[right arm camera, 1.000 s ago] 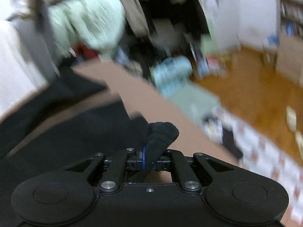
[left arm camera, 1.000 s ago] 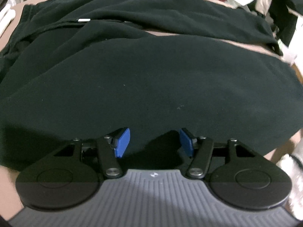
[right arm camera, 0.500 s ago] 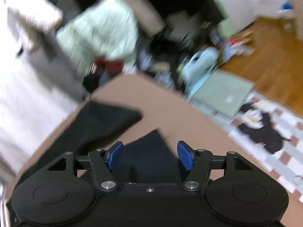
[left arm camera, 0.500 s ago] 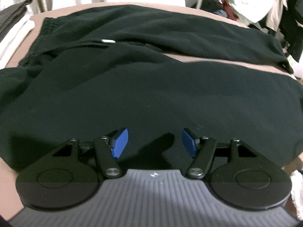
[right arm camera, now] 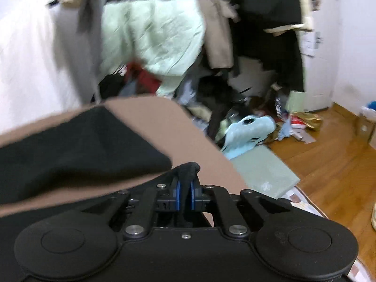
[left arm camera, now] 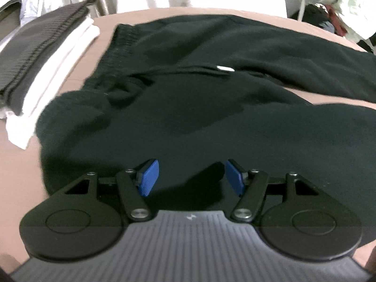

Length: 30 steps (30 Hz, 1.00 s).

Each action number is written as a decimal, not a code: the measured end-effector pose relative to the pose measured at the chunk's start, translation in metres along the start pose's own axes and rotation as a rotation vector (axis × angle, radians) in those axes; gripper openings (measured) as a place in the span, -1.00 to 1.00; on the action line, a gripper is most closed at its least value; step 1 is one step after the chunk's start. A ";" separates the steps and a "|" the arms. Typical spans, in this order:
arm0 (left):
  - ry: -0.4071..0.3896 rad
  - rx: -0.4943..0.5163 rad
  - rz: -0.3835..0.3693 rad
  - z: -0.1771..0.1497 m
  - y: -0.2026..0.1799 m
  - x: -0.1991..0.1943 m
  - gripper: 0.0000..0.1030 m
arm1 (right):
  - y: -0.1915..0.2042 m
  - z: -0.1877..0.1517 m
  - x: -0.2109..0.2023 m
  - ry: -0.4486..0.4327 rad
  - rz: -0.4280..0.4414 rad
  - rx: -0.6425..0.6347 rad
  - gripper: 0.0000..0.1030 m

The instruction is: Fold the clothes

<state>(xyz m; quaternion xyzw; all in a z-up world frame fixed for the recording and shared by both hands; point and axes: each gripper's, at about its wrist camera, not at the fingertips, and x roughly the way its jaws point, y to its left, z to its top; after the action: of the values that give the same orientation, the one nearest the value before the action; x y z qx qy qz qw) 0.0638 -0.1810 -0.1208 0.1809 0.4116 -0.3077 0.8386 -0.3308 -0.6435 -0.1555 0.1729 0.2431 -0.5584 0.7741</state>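
Black trousers point(left arm camera: 211, 108) lie spread on the brown worktop point(left arm camera: 21, 164), directly ahead of the left claw point(left arm camera: 191, 177), whose blue pads point(left arm camera: 148, 177) stand wide apart over the dark cloth with nothing between them. To its left sits a stack of folded clothes point(left arm camera: 40, 63). The right claw point(right arm camera: 185, 196) is clamped on a bunched edge of the trousers point(right arm camera: 77, 150)
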 end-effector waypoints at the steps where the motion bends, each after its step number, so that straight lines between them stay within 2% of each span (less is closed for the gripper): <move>1: -0.013 -0.019 0.023 0.001 0.010 -0.003 0.22 | 0.010 -0.004 0.012 0.046 -0.029 -0.084 -0.81; 3: -0.030 -0.059 0.051 0.002 0.032 -0.009 0.22 | 0.028 -0.009 0.030 0.121 -0.089 -0.204 -0.64; 4: -0.032 -0.082 0.052 0.003 0.044 -0.011 0.22 | 0.031 -0.008 0.032 0.135 -0.121 -0.197 -0.40; 6: -0.033 -0.096 0.060 0.010 0.063 -0.012 0.22 | 0.037 0.004 0.023 0.141 -0.112 -0.095 -0.07; 8: -0.052 -0.082 0.079 0.022 0.077 -0.011 0.22 | 0.043 0.020 0.010 0.141 -0.079 0.034 0.02; 9: -0.066 -0.067 0.086 0.029 0.081 -0.010 0.23 | 0.050 0.028 0.003 0.142 -0.040 0.076 0.03; 11: -0.092 -0.036 0.099 0.044 0.088 -0.008 0.36 | 0.078 0.044 -0.013 0.148 0.068 0.102 0.07; 15: -0.111 0.065 0.107 0.089 0.090 0.023 0.42 | 0.159 0.070 -0.032 0.179 0.336 0.145 0.36; 18: -0.121 0.137 0.150 0.126 0.090 0.051 0.42 | 0.221 0.076 -0.033 0.217 0.513 0.197 0.37; 20: -0.130 0.151 0.170 0.150 0.095 0.067 0.46 | 0.262 0.073 -0.030 0.235 0.583 0.179 0.37; 22: -0.106 0.121 0.145 0.172 0.106 0.087 0.48 | 0.289 0.066 -0.023 0.244 0.599 0.155 0.37; 24: -0.091 0.102 0.133 0.184 0.112 0.106 0.48 | 0.300 0.052 -0.013 0.243 0.600 0.148 0.37; 26: -0.077 0.084 0.122 0.193 0.117 0.125 0.43 | 0.297 0.035 -0.003 0.268 0.599 0.113 0.37; 28: -0.070 0.082 0.111 0.200 0.119 0.141 0.46 | 0.287 0.021 0.005 0.294 0.562 0.079 0.37; 30: -0.067 0.091 0.102 0.202 0.117 0.158 0.47 | 0.271 0.011 0.021 0.359 0.522 0.120 0.37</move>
<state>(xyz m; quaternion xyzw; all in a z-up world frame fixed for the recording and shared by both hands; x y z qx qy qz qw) 0.3328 -0.2647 -0.1216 0.2294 0.3590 -0.2888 0.8574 -0.0660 -0.5799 -0.1597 0.3705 0.2899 -0.3149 0.8243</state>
